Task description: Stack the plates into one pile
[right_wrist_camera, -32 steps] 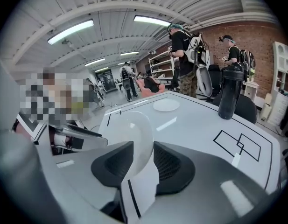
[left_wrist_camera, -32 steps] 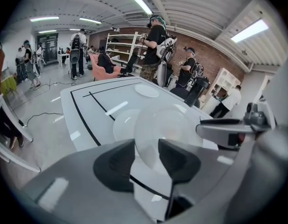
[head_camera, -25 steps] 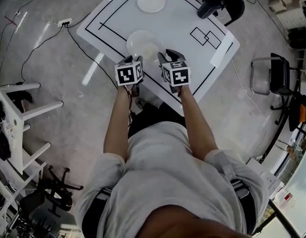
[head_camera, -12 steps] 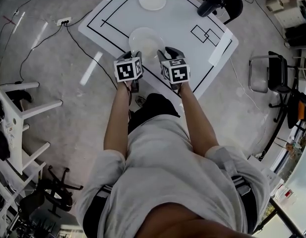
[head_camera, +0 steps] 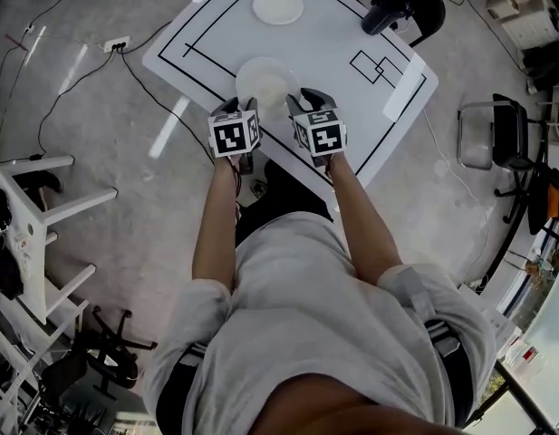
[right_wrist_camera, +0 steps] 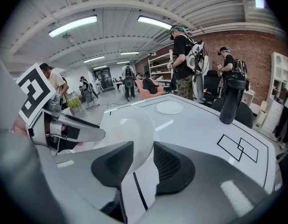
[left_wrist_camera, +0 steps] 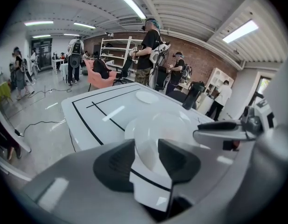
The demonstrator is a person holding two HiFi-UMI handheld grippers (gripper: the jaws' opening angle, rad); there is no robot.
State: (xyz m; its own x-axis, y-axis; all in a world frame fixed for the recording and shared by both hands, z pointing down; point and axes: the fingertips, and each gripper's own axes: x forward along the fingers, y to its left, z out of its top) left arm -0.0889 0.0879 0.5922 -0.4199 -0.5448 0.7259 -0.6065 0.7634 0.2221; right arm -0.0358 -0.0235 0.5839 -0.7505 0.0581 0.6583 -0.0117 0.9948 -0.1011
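A white plate (head_camera: 266,82) sits at the near edge of the white table (head_camera: 333,53). My left gripper (head_camera: 247,105) holds its near-left rim, and my right gripper (head_camera: 302,102) holds its near-right rim. The rim (left_wrist_camera: 155,129) runs between the dark pads of my left gripper (left_wrist_camera: 146,155). In the right gripper view the plate (right_wrist_camera: 125,125) looks tilted, its edge pinched in my right gripper (right_wrist_camera: 143,160). A second white plate (head_camera: 278,5) lies flat at the far side of the table.
A black bottle (head_camera: 380,12) stands at the far right of the table, next to a black chair. Black lines and small rectangles (head_camera: 377,65) mark the tabletop. A grey chair (head_camera: 487,139) stands on the right, white furniture (head_camera: 34,207) on the left. Cables cross the floor.
Only the head view has shifted a little. Both grippers stay on the near plate's rim.
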